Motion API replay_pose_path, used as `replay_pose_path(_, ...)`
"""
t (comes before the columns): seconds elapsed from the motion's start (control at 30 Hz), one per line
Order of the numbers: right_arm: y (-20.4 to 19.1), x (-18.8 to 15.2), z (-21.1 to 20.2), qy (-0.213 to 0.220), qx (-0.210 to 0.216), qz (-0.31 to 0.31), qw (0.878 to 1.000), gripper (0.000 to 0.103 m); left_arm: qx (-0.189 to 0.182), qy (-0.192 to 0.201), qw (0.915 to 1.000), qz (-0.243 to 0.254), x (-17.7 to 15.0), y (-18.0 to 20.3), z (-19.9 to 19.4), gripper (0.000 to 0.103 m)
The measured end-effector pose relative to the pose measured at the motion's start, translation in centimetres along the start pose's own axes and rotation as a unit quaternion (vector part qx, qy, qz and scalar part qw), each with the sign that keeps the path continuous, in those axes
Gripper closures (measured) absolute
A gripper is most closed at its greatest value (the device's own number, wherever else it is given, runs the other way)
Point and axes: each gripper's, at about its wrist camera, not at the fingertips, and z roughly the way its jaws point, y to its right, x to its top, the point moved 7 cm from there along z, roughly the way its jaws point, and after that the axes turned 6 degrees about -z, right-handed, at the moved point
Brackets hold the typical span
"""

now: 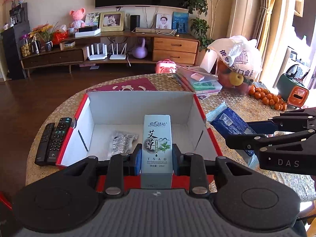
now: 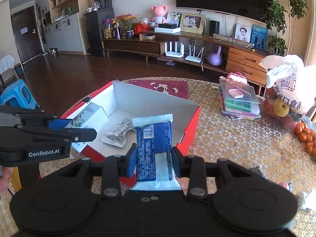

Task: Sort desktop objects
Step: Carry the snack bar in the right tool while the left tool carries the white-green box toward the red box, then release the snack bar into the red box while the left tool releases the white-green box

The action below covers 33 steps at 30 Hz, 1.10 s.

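My left gripper (image 1: pixel 157 157) is shut on a tall pale essential-oil carton (image 1: pixel 157 138), held upright over the near wall of the red box (image 1: pixel 205 118). From the right wrist view the same carton (image 2: pixel 88 118) sits between the left gripper's fingers (image 2: pixel 65 132) at the box's left side. My right gripper (image 2: pixel 154 158) is shut on a blue snack packet (image 2: pixel 154 138), held just above the near corner of the red box (image 2: pixel 189 126). A silver foil sachet (image 1: pixel 121 143) (image 2: pixel 117 133) lies on the box floor.
Two black remotes (image 1: pixel 52 141) lie left of the box. A stack of plastic cases (image 2: pixel 239 100), a bag of fruit (image 2: pixel 284 90) and small oranges (image 2: pixel 305 135) stand to the right. A dark red mat (image 1: pixel 126 85) lies behind the box.
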Motion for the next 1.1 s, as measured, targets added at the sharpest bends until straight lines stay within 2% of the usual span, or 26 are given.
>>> replay_pose_path(0.57,-1.4,3.0,6.3,-0.023,0.003,-0.037,0.999,0.067,0.042,-0.026,0.9988,0.001,1.2,-4.7,5.4,0.075)
replay_pose_path(1.1,-1.3,2.1,12.4,-0.07,-0.008,-0.041,0.997,0.067,0.044,-0.079,0.9958,0.015,1.4,-6.3,11.8,0.075)
